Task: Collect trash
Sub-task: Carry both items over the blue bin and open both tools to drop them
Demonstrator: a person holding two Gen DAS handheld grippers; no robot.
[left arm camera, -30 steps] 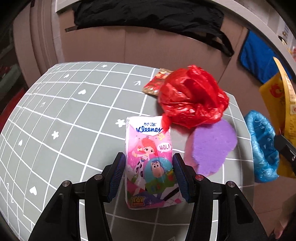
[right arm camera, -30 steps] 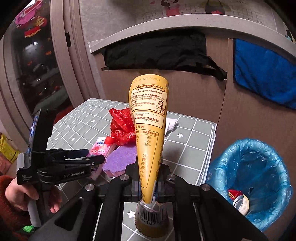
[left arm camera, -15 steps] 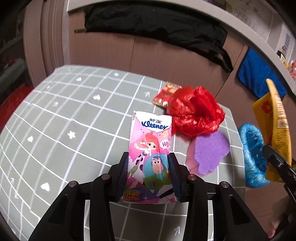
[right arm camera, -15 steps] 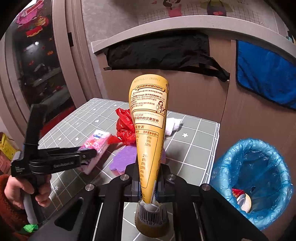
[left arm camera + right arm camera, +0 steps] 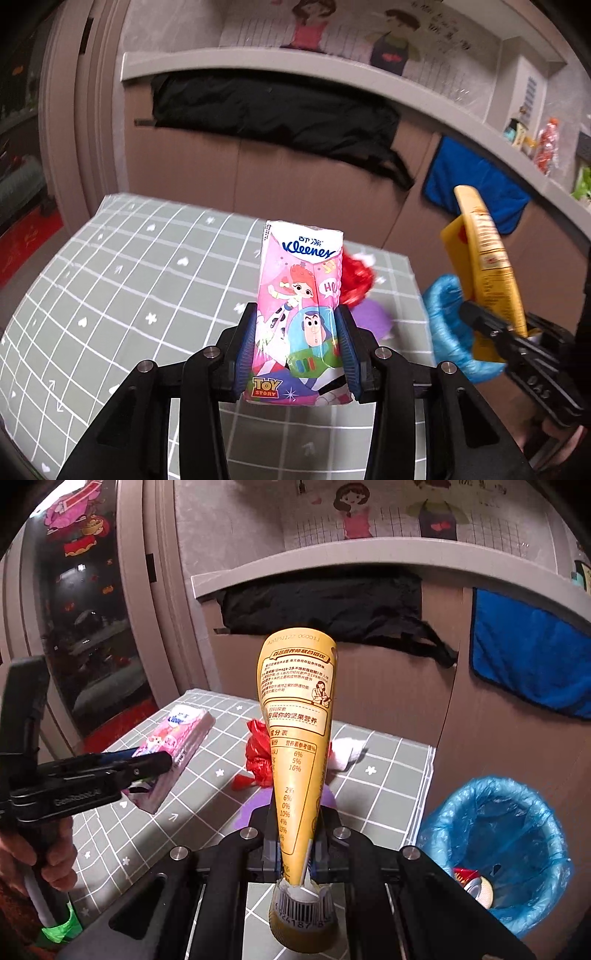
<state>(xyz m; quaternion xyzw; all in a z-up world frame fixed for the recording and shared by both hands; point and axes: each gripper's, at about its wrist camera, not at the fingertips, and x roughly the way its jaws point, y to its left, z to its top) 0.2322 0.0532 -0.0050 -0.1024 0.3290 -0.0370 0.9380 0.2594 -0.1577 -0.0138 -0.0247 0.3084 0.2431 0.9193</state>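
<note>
My left gripper (image 5: 298, 343) is shut on a pink Kleenex tissue pack (image 5: 301, 295) and holds it up above the grey gridded table (image 5: 129, 295). It also shows in the right wrist view (image 5: 177, 749). My right gripper (image 5: 295, 845) is shut on a flattened yellow carton (image 5: 297, 738), held upright near the table's right edge; the carton also shows in the left wrist view (image 5: 487, 266). A bin lined with a blue bag (image 5: 498, 849) stands to the right of the table and holds a can (image 5: 474, 884).
On the table lie a crumpled red plastic bag (image 5: 258, 753), a purple sponge (image 5: 373, 317) and a white crumpled tissue (image 5: 347, 751). A cardboard wall with a black cloth (image 5: 332, 609) and a blue cloth (image 5: 528, 661) stands behind.
My left gripper closed on the tissue pack and lifted it off the table. My right gripper held the yellow carton steady.
</note>
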